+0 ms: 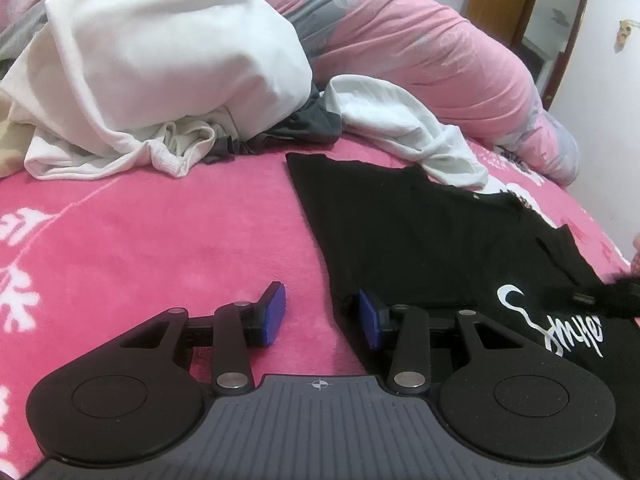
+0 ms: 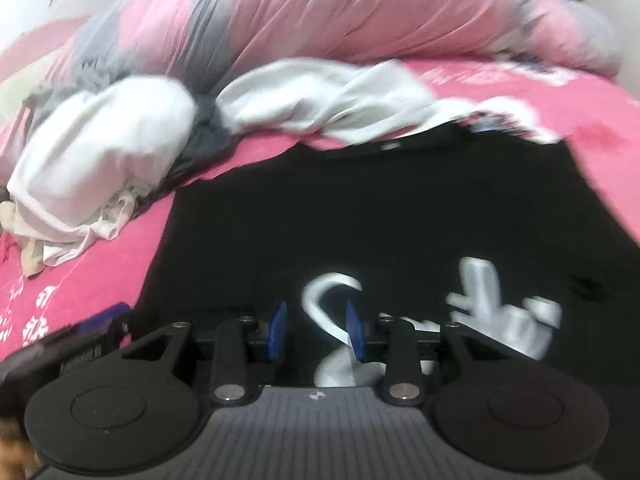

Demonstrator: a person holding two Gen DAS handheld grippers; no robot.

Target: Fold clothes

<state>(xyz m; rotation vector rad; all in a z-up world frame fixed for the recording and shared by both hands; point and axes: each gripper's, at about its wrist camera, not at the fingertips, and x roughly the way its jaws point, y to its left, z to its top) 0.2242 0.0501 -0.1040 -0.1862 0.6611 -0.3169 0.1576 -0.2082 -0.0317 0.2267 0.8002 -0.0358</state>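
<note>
Lying flat on the pink blanket (image 1: 160, 240) of the bed is a black T-shirt (image 1: 420, 240) with white writing (image 1: 552, 328) on it. By the T-shirt's left edge, the left claw (image 1: 322, 316) hangs with its blue pads (image 1: 276, 312) spread apart. One pad is over the blanket and the other is over the T-shirt's edge. Nothing is pinched between them. Over the T-shirt's white writing, the right claw (image 2: 316, 330) is partly spread too, and it grips nothing. That picture is blurry. Behind the T-shirt, touching its far edge, is a crumpled white garment (image 1: 408, 128). Left of that, a big heap of white clothes (image 1: 160, 72) sits on the blanket, with some dark grey cloth (image 1: 304, 124) poking out between them. Farther behind the T-shirt, a pink and grey quilt (image 1: 420, 52) is bunched up. A brown door (image 1: 500, 0) stands behind the quilt.
</note>
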